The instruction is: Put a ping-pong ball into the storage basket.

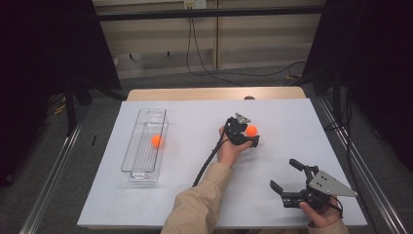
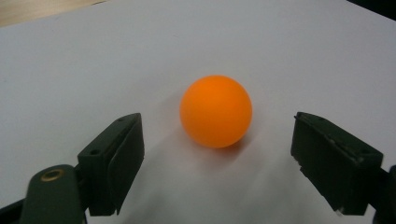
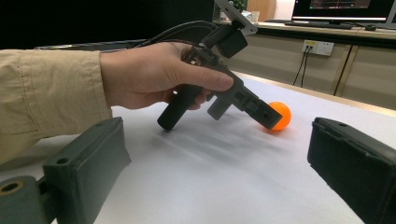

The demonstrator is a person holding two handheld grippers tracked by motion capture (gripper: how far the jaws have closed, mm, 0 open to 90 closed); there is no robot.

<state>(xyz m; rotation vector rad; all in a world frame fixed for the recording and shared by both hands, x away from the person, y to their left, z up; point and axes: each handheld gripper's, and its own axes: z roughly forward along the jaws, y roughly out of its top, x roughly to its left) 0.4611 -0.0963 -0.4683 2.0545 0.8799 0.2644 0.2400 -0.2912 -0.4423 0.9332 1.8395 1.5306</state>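
An orange ball (image 2: 215,111) rests on the white table sheet (image 1: 195,112), right of centre. My left gripper (image 2: 217,126) points down at it with a jaw on either side of the ball, and neither pad touches it: the gripper is open. From above, the same ball (image 1: 252,130) sits at the tip of the left gripper (image 1: 248,135). A second orange ball (image 1: 156,141) lies inside a clear plastic tray (image 1: 146,114) at the left. My right gripper (image 1: 285,174) is held near the front right, open, with nothing between its jaws. In the right gripper view the left gripper (image 3: 261,114) slants down beside the ball (image 3: 280,115).
The clear tray lies lengthways on the left part of the sheet. A black cable (image 1: 207,163) trails from the left gripper along the beige sleeve (image 1: 199,204). Beyond the far edge a wooden strip (image 1: 214,93) shows, then floor with cables.
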